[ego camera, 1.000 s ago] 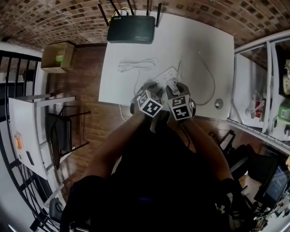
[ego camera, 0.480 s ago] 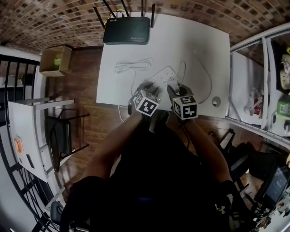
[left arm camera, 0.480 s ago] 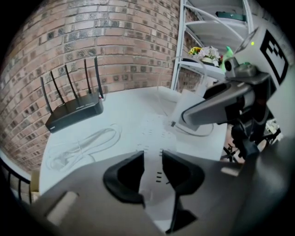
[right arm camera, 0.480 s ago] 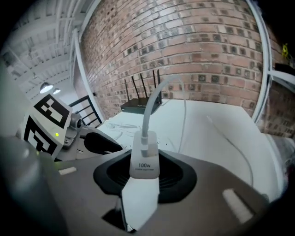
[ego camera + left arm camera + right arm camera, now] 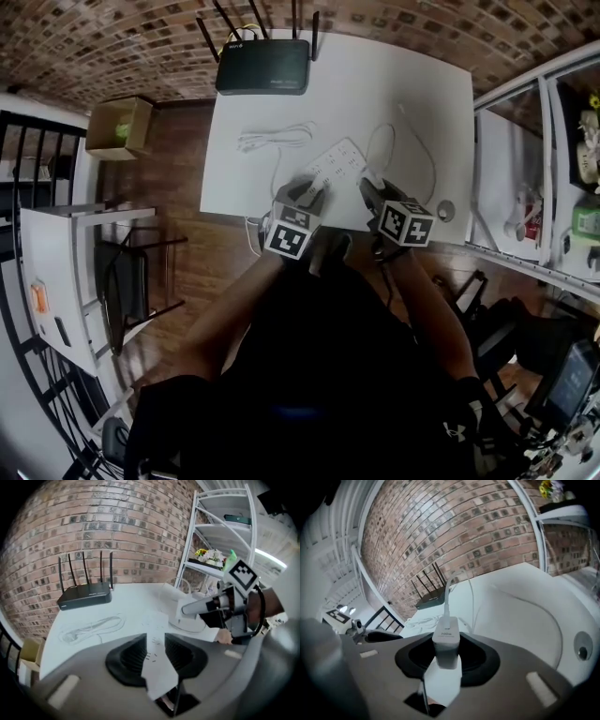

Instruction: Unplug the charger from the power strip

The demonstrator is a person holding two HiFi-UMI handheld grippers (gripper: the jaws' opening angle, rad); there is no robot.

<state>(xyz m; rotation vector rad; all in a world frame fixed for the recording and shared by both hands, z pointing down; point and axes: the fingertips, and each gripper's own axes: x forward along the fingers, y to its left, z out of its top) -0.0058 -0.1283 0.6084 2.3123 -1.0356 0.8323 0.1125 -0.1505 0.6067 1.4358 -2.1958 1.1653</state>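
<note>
The white power strip (image 5: 339,159) lies slantwise on the white table (image 5: 412,84). My right gripper (image 5: 372,194) is shut on the white charger (image 5: 446,639), which is out of the strip and held to the strip's right. The charger's white cable (image 5: 447,590) runs up from it and loops over the table. My left gripper (image 5: 306,193) hovers over the strip's near end. Its jaws are closing with nothing pressed between them, and the strip (image 5: 157,620) shows below through the gap. In the left gripper view the right gripper (image 5: 220,606) is at the right.
A black router (image 5: 262,66) with antennas stands at the table's far edge. A loose coil of white cable (image 5: 272,138) lies left of the strip. A round grommet (image 5: 446,210) sits near the front right corner. A shelf unit (image 5: 553,169) is to the right, and a cardboard box (image 5: 119,122) on the floor to the left.
My right gripper has rolled and moved right, away from the strip, with the charger in it. The left gripper has lifted off the strip's near end and drawn back a little.
</note>
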